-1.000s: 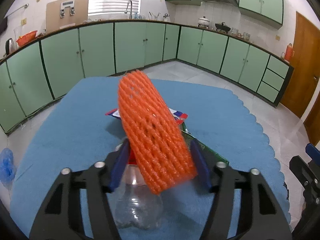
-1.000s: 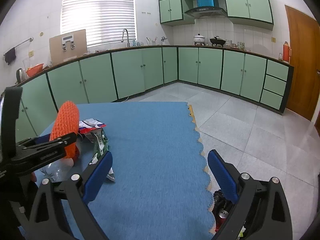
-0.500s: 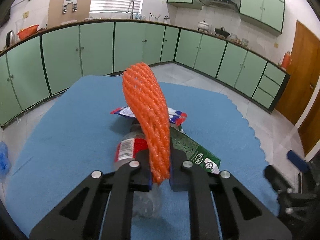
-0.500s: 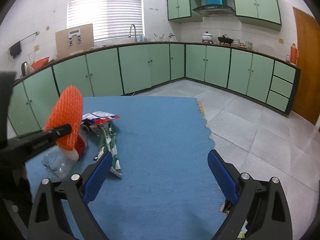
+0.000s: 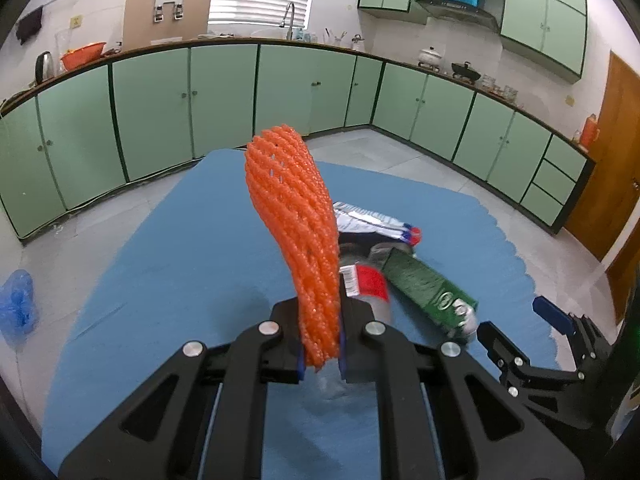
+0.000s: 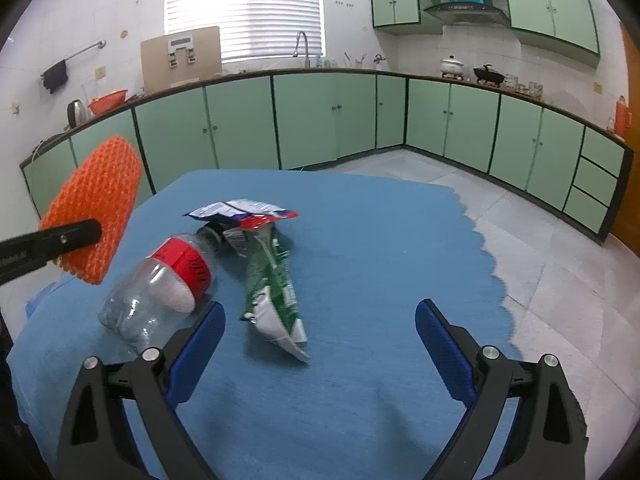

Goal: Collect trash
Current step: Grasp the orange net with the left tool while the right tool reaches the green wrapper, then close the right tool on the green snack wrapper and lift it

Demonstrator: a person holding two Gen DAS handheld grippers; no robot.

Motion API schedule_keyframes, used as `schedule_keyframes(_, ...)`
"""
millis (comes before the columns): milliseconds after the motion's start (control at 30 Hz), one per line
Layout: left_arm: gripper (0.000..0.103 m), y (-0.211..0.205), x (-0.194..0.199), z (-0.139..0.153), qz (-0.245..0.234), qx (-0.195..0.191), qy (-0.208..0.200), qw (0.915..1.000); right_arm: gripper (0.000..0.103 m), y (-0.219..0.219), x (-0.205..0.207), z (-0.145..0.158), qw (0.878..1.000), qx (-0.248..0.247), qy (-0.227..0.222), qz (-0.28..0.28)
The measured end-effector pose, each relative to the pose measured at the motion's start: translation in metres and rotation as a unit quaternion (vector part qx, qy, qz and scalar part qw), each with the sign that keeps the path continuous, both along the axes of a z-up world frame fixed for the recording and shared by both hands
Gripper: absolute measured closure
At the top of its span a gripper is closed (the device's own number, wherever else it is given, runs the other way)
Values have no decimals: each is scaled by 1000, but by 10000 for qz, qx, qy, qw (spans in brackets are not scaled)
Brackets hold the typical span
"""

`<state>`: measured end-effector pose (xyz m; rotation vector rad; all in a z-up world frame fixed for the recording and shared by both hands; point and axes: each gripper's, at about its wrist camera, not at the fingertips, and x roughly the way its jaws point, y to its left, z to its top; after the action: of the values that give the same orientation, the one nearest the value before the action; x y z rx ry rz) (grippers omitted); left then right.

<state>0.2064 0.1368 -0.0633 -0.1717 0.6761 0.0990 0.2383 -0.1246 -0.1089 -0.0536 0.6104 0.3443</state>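
Observation:
My left gripper [image 5: 320, 350] is shut on an orange foam fruit net [image 5: 294, 226], held upright above the blue tablecloth [image 5: 192, 248]; the net also shows in the right wrist view [image 6: 96, 204]. A clear plastic bottle with a red label [image 6: 160, 284] lies on the cloth, beside a green snack wrapper [image 6: 272, 276] and a white, blue and red wrapper [image 6: 244, 210]. My right gripper [image 6: 320, 344] is open and empty, low over the cloth just in front of the bottle and the green wrapper.
The blue cloth has a scalloped edge on the right [image 6: 492, 264], with grey tiled floor [image 6: 560, 248] beyond. Green kitchen cabinets [image 6: 320, 120] line the back and right walls. A blue plastic bag [image 5: 18, 300] lies on the floor at left.
My left gripper closed on the orange net and lifted it off the pile, shifting left. My right gripper moved left, over the table toward the bottle and wrappers, staying open.

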Motion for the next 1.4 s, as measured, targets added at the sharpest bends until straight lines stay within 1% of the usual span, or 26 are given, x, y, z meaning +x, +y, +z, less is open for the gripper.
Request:
schedule_keyframes(100, 93, 5, -1, -4, 31, 78, 31, 10000, 9, 12, 4, -2, 9999, -95, 9, 93)
schedule_keyframes(233, 93, 18, -5, -10, 123, 55, 96, 9999, 9, 26, 13, -6, 9995, -274, 63, 140)
schedule_keyframes(433, 93, 34, -7, -19, 244, 3, 259, 9994, 14, 37, 28, -14, 9984, -456, 281, 186)
schedule_keyframes(600, 93, 39, -6, -27, 250, -44, 359, 9990, 20, 46, 43, -20, 9966, -596, 509, 244)
schedule_keyframes(667, 93, 39, -6, -31, 233, -55, 401, 9989, 25, 48, 48, -22, 9960, -604, 591, 274)
schedule_keyframes(767, 93, 39, -6, -34, 217, -76, 434, 9988, 37, 51, 56, -26, 9946, -596, 772, 347)
schedule_keyframes(833, 93, 41, -5, -37, 201, -76, 445, 9988, 63, 52, 60, -29, 9928, -524, 943, 520)
schedule_keyframes(867, 93, 41, -5, -37, 197, -87, 454, 9987, 63, 52, 60, -29, 9925, -503, 963, 564)
schedule_keyframes(933, 93, 41, -4, -38, 195, -96, 458, 9987, 67, 50, 57, -26, 9931, -452, 898, 612)
schedule_keyframes(1100, 93, 40, -5, -35, 182, -70, 392, 9990, 68, 43, 43, -16, 9939, -286, 818, 686)
schedule_keyframes(1200, 94, 40, -8, -33, 168, -130, 344, 9992, 68, 35, 28, -7, 9938, -188, 777, 778)
schedule_keyframes(1400, 94, 35, -20, -22, 115, -89, 171, 9997, 68, 15, 6, 8, 9944, -79, 695, 790)
